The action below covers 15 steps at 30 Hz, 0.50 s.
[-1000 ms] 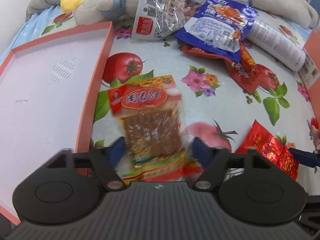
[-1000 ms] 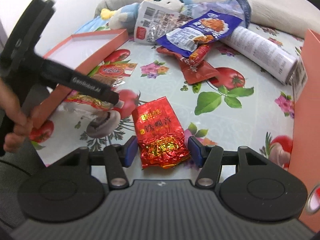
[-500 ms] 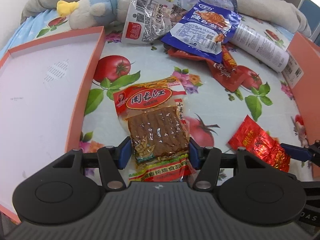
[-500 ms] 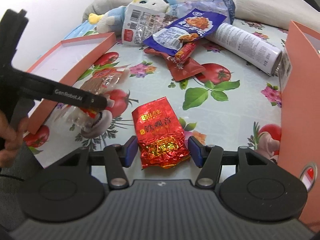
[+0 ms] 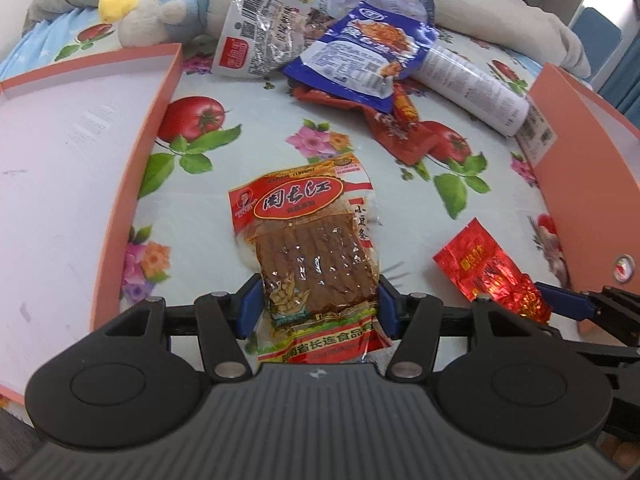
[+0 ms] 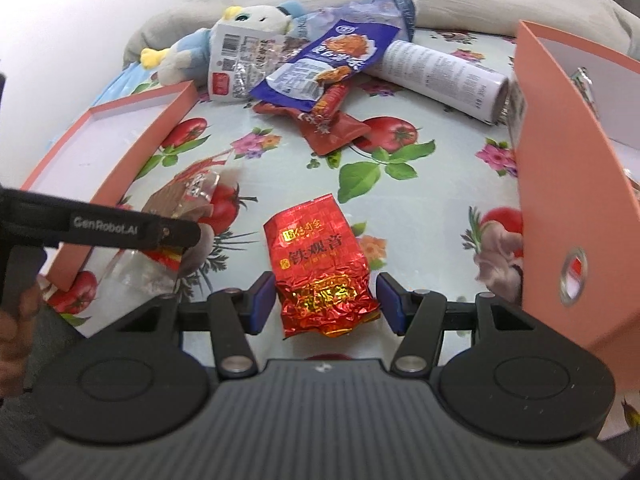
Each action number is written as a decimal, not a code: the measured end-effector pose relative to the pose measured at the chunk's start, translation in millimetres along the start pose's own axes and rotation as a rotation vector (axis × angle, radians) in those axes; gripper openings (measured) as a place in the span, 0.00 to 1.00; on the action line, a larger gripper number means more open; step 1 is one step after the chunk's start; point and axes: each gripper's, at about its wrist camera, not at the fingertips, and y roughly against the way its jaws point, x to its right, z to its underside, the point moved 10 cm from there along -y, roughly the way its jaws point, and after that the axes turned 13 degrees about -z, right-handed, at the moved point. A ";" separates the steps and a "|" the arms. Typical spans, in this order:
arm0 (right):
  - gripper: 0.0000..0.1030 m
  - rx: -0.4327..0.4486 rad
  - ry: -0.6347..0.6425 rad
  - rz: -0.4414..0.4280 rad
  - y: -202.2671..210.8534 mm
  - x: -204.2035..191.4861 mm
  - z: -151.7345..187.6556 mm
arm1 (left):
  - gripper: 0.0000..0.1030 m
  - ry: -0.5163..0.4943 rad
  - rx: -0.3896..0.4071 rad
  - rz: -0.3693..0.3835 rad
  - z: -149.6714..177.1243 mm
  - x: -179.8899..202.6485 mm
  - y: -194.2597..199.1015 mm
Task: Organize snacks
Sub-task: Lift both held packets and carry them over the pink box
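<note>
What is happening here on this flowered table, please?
A person is sorting snacks with a handheld gripper in each hand. The left gripper is closed on a pack of brown tofu strips, beside a shallow orange tray. The right gripper has its fingers around a red foil tea packet, with a gap showing on the right side. More snacks lie further back.

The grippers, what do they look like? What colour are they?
Both are black plastic. The left gripper and right gripper each have a ribbed dark grey body, two rounded black lobes with circle dents, silver screws, and blue pads on the fingers. Seen from the right wrist, the left one's side has white lettering reading GenRobot.AI. No cables or sleeves are visible.
</note>
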 end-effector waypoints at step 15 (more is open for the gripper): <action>0.56 0.084 0.002 0.027 44.4 -3.9 -27.6 | 0.61 0.006 0.079 0.074 -25.1 31.2 49.3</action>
